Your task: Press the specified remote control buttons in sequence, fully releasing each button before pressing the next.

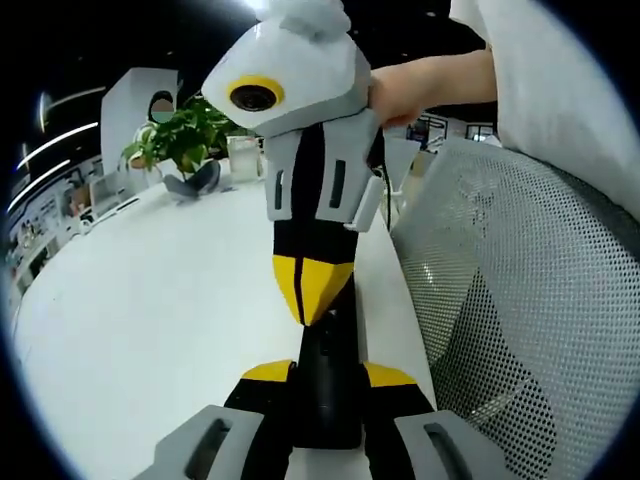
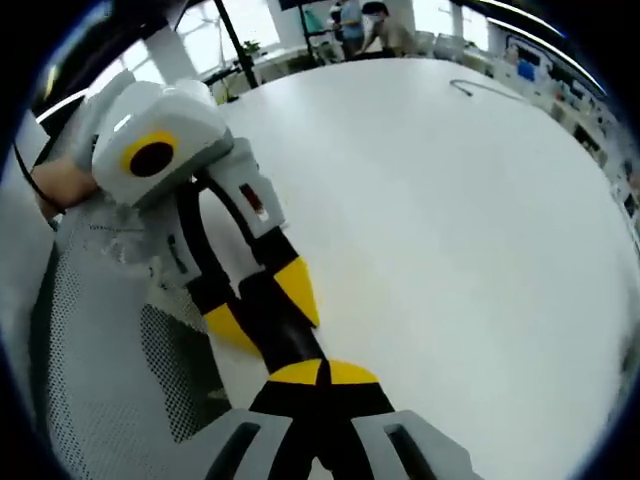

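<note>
The left tongs (image 1: pixel 325 375) clamp a black remote control (image 1: pixel 328 385) by its near end, at the tabletop's (image 1: pixel 150 310) edge beside a mesh chair (image 1: pixel 520 300). The right tongs (image 1: pixel 312 300), closed together, touch their tips to the remote's far end

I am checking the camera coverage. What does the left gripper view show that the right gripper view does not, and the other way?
Left gripper view: a potted plant and a hand holding the right gripper. Right gripper view: a dark cable on the white table, people far behind. Both: that table, the mesh chair, the black remote clamped by the left gripper, the right gripper shut at it.
</note>
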### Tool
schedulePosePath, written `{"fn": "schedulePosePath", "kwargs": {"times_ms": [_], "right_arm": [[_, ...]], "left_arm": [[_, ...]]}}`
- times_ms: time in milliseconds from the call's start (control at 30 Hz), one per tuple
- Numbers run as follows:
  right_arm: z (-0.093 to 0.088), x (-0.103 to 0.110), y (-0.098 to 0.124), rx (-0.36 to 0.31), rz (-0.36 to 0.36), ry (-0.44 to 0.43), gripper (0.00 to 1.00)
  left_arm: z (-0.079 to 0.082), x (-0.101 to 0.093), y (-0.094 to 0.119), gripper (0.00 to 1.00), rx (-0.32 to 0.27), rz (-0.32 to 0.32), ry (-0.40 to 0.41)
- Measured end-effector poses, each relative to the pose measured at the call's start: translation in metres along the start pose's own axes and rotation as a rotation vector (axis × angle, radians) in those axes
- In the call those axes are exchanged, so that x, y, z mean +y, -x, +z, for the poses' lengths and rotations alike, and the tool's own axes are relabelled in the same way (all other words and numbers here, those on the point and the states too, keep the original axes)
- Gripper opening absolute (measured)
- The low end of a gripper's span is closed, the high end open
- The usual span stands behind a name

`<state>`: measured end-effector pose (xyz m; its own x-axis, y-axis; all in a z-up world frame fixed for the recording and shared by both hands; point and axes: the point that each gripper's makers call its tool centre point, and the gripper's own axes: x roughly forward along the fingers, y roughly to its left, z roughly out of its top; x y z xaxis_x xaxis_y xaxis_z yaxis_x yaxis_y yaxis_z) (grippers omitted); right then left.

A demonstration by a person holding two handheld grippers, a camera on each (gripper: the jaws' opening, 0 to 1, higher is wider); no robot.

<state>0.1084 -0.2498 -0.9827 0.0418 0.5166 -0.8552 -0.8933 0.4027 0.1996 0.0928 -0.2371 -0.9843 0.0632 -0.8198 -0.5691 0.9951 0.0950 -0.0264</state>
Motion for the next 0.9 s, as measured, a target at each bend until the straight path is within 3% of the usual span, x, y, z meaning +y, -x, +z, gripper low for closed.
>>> {"fn": "schedulePosePath", "kwargs": {"times_ms": [233, 567, 900], "right_arm": [[-0.002, 0.005, 0.003, -0.069, -0.053, 0.004, 0.00], [0.006, 0.024, 0.004, -0.120, -0.027, 0.059, 0.00], [0.003, 0.025, -0.001, -0.051, -0.056, 0.200, 0.00]], "left_arm": [[0.000, -0.001, 0.000, 0.26, -0.005, -0.004, 0.010], [0.000, -0.001, -0.001, 0.26, -0.007, -0.007, 0.017], [0.000, -0.001, 0.000, 0.25, -0.009, -0.010, 0.012]]}}
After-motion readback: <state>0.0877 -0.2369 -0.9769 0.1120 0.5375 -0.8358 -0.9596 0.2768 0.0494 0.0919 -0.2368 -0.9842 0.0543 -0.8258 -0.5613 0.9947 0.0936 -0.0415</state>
